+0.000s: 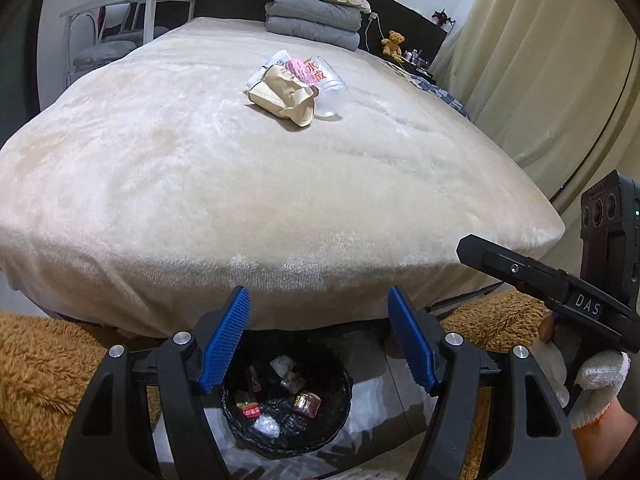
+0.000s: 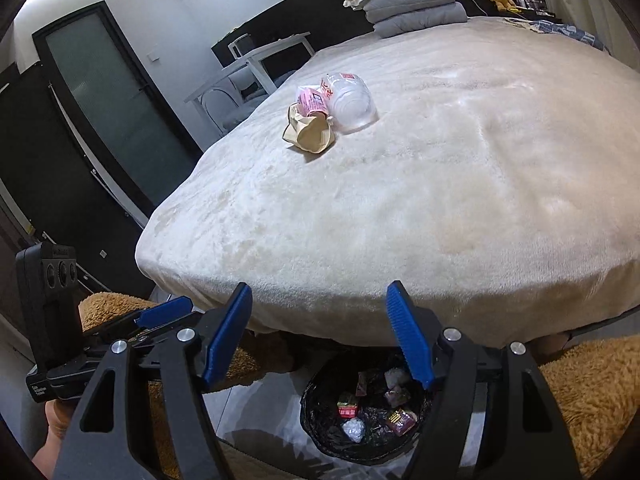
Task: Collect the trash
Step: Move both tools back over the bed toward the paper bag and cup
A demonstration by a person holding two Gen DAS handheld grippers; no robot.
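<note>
your left gripper (image 1: 318, 340) gapes about half open and empty, with the bin (image 1: 340, 376) just below its blue pads, wrappers already inside. to its right, your right gripper (image 2: 320, 340) stands the same, holding nothing, its gloved hand (image 1: 592, 384) tilted down. the drop looks done; next comes a reach well ahead to the crumpled paper bag (image 1: 286, 98), pink wrapper (image 2: 310, 102) and clear cup (image 2: 354, 106), huddled mid-bed.

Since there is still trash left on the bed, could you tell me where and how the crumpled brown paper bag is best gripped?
Probably grip the brown paper bag at its crumpled near end, coming from the foot of the bed. That end points toward the grippers and lies clear, while the pink packet and clear plastic cup crowd its far side.
</note>
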